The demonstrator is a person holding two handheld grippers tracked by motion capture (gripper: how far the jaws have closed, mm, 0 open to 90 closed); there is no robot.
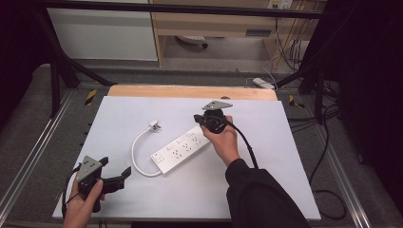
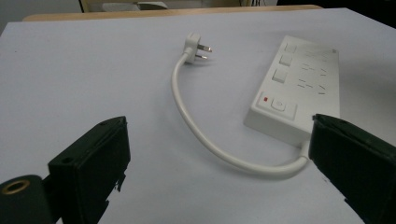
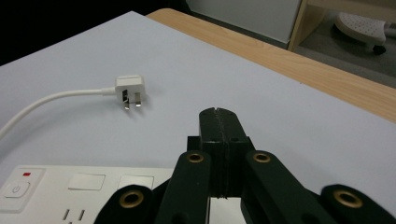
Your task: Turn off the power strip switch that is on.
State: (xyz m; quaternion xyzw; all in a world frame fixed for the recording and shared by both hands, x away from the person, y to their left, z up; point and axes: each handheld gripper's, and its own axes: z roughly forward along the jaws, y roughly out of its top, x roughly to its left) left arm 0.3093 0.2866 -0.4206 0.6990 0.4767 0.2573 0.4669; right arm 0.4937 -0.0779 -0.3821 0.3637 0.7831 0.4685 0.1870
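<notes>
Nearest the high camera, the left gripper (image 1: 115,175) sits at the table's near left corner, held low over the white sheet (image 1: 294,190) with its jaws spread wide and nothing between them. In the left gripper view those two black jaws frame the cord and the near end of the power strip (image 2: 299,88), so that tool points toward the strip but stays well apart from it.

Moving right, the white cord (image 1: 136,154) loops out from the strip's near-left end, curves away from the person and ends in the plug (image 1: 154,125), which lies flat on the sheet, near the strip's left side but not touching it. Its pins point roughly toward the strip in the left gripper view.

Next comes the power strip (image 1: 180,149) itself, at mid-table. Its long axis runs diagonally, from near-left, where the switch with the red mark sits, to far-right.

At that far-right end is the right gripper (image 1: 203,122). Its jaws are pressed together with nothing gripped, and their tip looks to be just over the strip's top face, or bearing on it; contact cannot be told. The right gripper view looks over the strip's top with its sockets and buttons, toward the plug (image 3: 129,89) beyond.

The right hand is much the nearer to the strip, so any push, press or pinning there seems to fall to it, with the left free to go for cord or plug.
</notes>
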